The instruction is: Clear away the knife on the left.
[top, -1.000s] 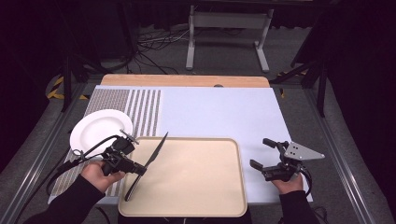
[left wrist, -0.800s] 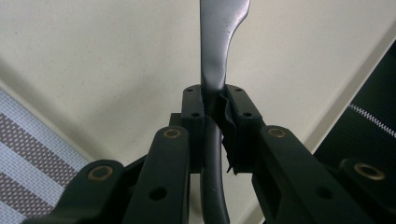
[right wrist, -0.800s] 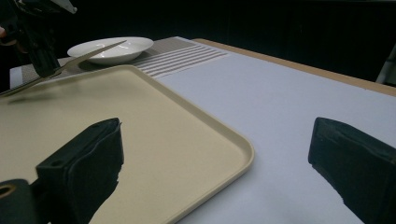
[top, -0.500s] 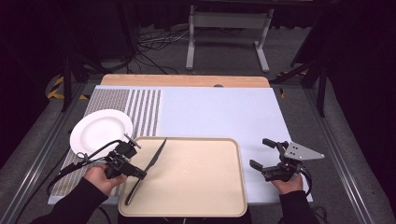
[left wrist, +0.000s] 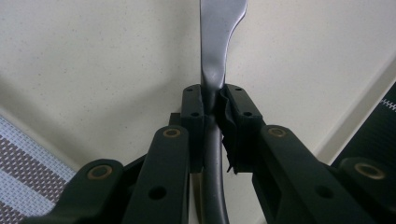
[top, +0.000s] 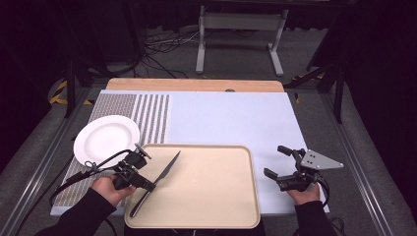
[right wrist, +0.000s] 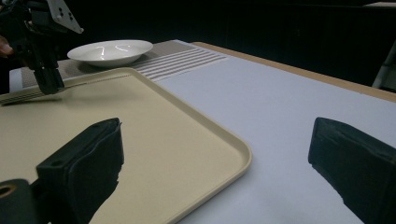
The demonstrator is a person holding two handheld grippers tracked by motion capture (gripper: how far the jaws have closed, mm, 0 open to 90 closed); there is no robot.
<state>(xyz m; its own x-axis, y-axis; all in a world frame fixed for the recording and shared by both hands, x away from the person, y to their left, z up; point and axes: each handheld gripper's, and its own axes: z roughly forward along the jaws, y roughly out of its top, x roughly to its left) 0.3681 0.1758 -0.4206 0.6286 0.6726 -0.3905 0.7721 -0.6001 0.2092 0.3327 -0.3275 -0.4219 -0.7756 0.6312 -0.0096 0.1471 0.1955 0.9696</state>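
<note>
Knife (top: pixel 160 179): dark metal, one piece, slim handle widening to a broad blade, w/ a dull sheen. It lies slantwise over the near-left part of the tray (top: pixel 216 196), blade pointing far-right, handle end reaching the tray's near-left rim. My left tool (top: pixel 146 183) pinches it at the neck, where handle meets blade; in the left gripper view both pads sit tight on the metal (left wrist: pixel 212 88). Whether the blade rests on the tray or is just above it, I can't tell.

My right tool (top: pixel 274 161): jaws spread wide, nothing between, low over the bench just right of the tray.

Bench (top: pixel 231 118): pale blue-white top, wooden strip along the far edge, grey-and-white striped mat (top: pixel 147 110) at left. Floor beyond is dark grey, w/ cables and a metal stand's legs (top: pixel 236 44).

Other items: beige tray, raised rim, rounded corners, at the near edge; white plate (top: pixel 105 137) on the mat, just far-left of the tray. My left tool's cable loops near the plate's near rim.
</note>
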